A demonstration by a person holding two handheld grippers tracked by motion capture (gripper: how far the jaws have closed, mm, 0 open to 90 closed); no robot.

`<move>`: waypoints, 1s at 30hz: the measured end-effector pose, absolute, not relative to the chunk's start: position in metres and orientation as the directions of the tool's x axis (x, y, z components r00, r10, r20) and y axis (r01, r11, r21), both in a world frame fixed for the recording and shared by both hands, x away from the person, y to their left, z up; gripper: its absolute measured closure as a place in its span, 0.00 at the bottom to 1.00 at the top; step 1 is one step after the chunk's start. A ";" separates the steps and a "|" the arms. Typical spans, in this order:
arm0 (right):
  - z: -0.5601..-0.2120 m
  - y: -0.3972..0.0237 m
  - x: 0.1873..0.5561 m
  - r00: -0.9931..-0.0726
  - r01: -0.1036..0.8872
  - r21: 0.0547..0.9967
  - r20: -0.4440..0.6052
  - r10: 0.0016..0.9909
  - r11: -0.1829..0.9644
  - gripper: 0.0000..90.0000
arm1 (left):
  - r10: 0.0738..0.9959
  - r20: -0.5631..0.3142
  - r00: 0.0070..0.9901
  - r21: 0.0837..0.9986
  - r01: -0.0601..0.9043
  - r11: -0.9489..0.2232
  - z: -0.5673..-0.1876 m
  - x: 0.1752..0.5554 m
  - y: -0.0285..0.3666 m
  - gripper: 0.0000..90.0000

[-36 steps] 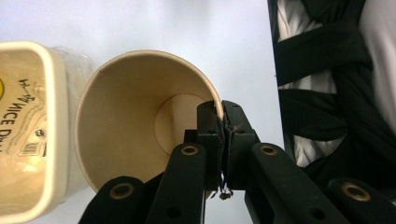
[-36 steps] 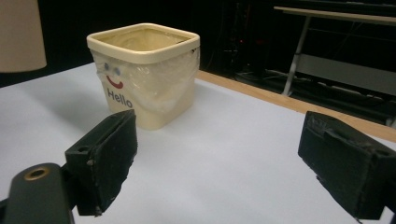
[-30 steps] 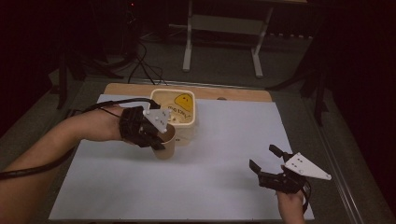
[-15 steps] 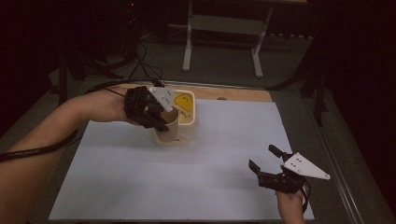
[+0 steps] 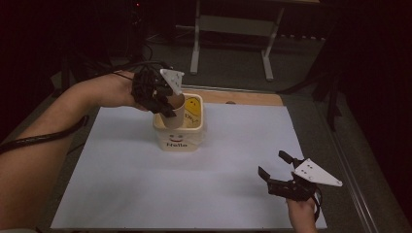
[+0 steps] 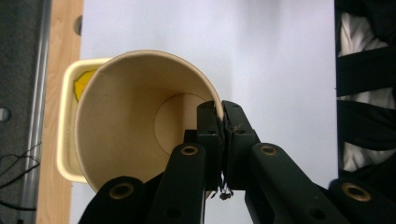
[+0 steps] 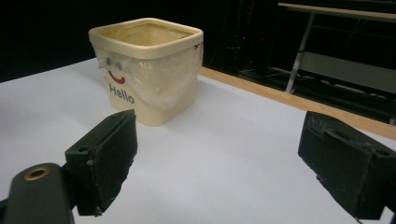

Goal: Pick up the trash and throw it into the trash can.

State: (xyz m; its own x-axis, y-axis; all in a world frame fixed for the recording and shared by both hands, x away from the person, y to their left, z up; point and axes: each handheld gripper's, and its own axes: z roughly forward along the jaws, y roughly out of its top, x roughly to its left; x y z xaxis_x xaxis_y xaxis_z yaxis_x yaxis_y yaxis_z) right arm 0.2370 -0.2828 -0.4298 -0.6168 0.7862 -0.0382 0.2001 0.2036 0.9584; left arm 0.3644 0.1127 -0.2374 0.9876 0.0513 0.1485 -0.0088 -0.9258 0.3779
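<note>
The left tool (image 6: 219,140) pinches the rim of a brown paper cup (image 6: 140,126), one jaw inside the wall and one outside. In the high view that tool (image 5: 163,99) holds the cup (image 5: 175,109) tilted over the mouth of a cream square tub (image 5: 179,138) with a smile and "Hello" printed on its front; the cup's lower end looks to sit inside the rim, though how deep I cannot tell. The right tool (image 5: 274,167) hangs with jaws spread wide and nothing between them, well apart from the tub, near the front right corner of the white surface (image 5: 121,184). My guess is the cup is being dropped into the tub: carrying done, letting go not yet.
</note>
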 end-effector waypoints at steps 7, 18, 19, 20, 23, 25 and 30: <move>-0.430 -0.283 0.237 -0.619 0.200 0.958 -0.038 0.785 0.204 0.13 | 0.055 0.166 0.985 0.365 -0.010 -0.931 -0.237 0.379 0.111 0.98; -0.430 -0.282 0.237 -0.622 0.198 0.959 -0.039 0.782 0.205 0.13 | 0.068 0.179 0.982 0.363 -0.001 -0.932 -0.239 0.397 0.108 0.98; -0.430 -0.282 0.237 -0.621 0.197 0.958 -0.042 0.783 0.207 0.13 | 0.068 0.186 0.980 0.359 -0.004 -0.933 -0.240 0.398 0.107 0.98; -0.431 -0.282 0.237 -0.622 0.198 0.959 -0.037 0.782 0.204 0.13 | 0.068 0.186 0.980 0.358 -0.003 -0.934 -0.241 0.399 0.107 0.98; -0.431 -0.282 0.237 -0.622 0.202 0.958 -0.036 0.782 0.204 0.13 | 0.069 0.187 0.980 0.357 -0.002 -0.934 -0.243 0.401 0.106 0.98; -0.431 -0.282 0.237 -0.622 0.200 0.958 -0.039 0.782 0.207 0.13 | 0.069 0.191 0.979 0.357 -0.003 -0.934 -0.245 0.405 0.105 0.98; -0.431 -0.282 0.237 -0.622 0.199 0.957 -0.041 0.782 0.209 0.13 | 0.090 0.206 0.974 0.339 0.016 -0.941 -0.249 0.415 0.105 0.98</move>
State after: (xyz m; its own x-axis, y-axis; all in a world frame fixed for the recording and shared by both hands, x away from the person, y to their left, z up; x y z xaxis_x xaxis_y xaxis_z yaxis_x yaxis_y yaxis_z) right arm 0.2368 -0.2816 -0.4310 -0.6224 0.7816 -0.0414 0.1993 0.2094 0.9573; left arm 0.4147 0.1047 -0.2489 0.9744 0.0904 0.2060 0.0155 -0.9406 0.3393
